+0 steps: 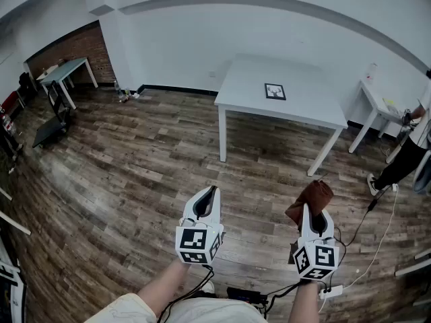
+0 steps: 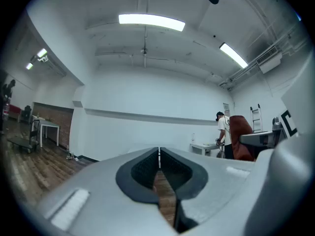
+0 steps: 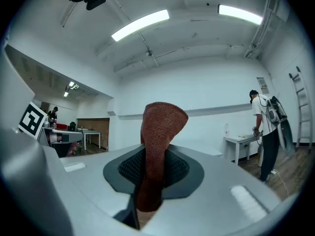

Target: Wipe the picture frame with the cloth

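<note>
Head view: picture frame [image 1: 275, 91] flat on white surface [image 1: 306, 106], far right, away from the edges. Wide wooden floor [image 1: 135, 173] between surface and grippers. Left gripper [image 1: 213, 192] near centre. Right gripper [image 1: 314, 212] near right, carrying cloth [image 1: 311, 197].

Left gripper view: fingers [image 2: 142, 170] pressed together, nothing between.

Right gripper view: fingers [image 3: 181, 168] pinching cloth, top folded over.

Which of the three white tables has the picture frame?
The large middle table straight ahead: the picture frame lies on its top. The left table and right table are smaller, at the sides.
</note>
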`<state>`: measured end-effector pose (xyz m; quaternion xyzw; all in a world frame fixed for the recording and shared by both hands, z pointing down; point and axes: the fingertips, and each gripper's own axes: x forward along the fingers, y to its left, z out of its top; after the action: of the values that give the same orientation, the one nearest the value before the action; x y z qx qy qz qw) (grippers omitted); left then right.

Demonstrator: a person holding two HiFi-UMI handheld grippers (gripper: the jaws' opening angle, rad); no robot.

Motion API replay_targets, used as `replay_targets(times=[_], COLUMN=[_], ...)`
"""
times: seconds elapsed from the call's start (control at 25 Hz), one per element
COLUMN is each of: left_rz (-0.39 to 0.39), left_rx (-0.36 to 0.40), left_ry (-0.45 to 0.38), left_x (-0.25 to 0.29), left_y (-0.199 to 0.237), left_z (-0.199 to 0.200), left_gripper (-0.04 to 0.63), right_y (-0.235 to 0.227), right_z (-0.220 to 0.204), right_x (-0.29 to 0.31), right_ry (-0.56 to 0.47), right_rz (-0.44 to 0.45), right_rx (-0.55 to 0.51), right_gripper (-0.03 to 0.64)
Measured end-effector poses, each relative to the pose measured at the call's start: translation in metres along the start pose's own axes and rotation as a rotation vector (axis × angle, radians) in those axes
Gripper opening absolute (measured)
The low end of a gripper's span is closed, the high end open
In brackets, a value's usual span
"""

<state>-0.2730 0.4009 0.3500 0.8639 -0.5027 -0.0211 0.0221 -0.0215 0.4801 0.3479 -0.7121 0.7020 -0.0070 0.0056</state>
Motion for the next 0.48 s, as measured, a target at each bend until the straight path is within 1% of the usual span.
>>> replay_targets(times=[0.48], left_rz=[0.005], left_rx=[-0.001], left_ry=[-0.006], left_x=[-0.0041], left_y=[0.0028], left_z=[0.0004], left_gripper=[0.000], right_y=[0.0043], right_z=[-0.0004], right_x=[-0.0022], right_ry=[-0.004], right_rz=[0.002], right_rx=[-0.007], right_gripper=[0.100])
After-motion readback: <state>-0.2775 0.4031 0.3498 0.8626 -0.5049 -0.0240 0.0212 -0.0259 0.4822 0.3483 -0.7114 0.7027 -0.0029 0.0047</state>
